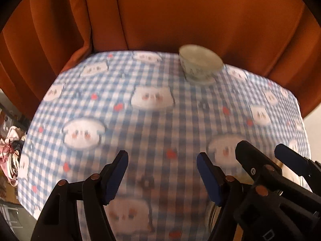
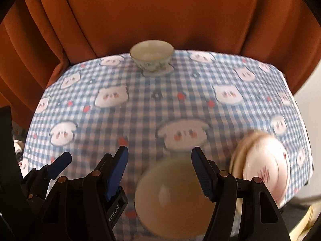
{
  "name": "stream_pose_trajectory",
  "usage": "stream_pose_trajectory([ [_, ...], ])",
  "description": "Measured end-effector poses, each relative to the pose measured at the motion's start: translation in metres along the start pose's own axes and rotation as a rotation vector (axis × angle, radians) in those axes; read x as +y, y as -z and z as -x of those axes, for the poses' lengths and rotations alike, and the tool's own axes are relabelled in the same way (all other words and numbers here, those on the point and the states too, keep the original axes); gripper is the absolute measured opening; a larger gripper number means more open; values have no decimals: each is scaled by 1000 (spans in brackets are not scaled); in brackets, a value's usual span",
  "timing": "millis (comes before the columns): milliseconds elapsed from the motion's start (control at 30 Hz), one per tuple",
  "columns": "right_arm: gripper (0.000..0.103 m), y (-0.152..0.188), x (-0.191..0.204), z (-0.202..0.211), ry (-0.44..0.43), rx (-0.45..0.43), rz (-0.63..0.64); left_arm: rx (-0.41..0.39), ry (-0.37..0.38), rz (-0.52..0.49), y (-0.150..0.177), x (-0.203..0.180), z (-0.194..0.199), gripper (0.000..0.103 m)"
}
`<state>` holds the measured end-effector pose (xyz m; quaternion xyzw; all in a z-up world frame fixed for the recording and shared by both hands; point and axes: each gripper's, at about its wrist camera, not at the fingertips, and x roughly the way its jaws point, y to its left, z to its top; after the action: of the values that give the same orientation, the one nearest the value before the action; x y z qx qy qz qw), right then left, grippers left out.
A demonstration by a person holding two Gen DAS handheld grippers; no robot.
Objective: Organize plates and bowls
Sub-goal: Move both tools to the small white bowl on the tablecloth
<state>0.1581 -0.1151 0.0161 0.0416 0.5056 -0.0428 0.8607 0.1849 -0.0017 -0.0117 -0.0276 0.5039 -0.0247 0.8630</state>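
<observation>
A small white bowl with a floral pattern (image 1: 200, 65) (image 2: 151, 57) stands upright at the far edge of the table. In the right wrist view, a second, blurred pale bowl (image 2: 172, 196) sits on the cloth just below my right gripper (image 2: 159, 160). That gripper is open and its pads do not press on the bowl. To the right lies a stack of plates (image 2: 264, 166), the top one white with red marks. My left gripper (image 1: 162, 170) hangs open over bare cloth, close beside the right gripper (image 1: 261, 148).
The table (image 1: 140, 120) wears a blue gingham cloth printed with white animal faces. Orange curtains (image 1: 180, 20) hang right behind its far edge. Cluttered items (image 1: 10, 150) lie off the left edge. The table drops off at the left and right.
</observation>
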Motion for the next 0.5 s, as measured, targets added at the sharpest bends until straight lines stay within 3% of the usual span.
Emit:
stream_pose_trajectory([
  [200,69,-73,-10,-19,-75,-83,20,-93,-41,-13,-70,-25,-18,69],
  [500,69,-160,-34,-81,-97,-92,-32,-81,-68,-68,-148,-56,-76,58],
])
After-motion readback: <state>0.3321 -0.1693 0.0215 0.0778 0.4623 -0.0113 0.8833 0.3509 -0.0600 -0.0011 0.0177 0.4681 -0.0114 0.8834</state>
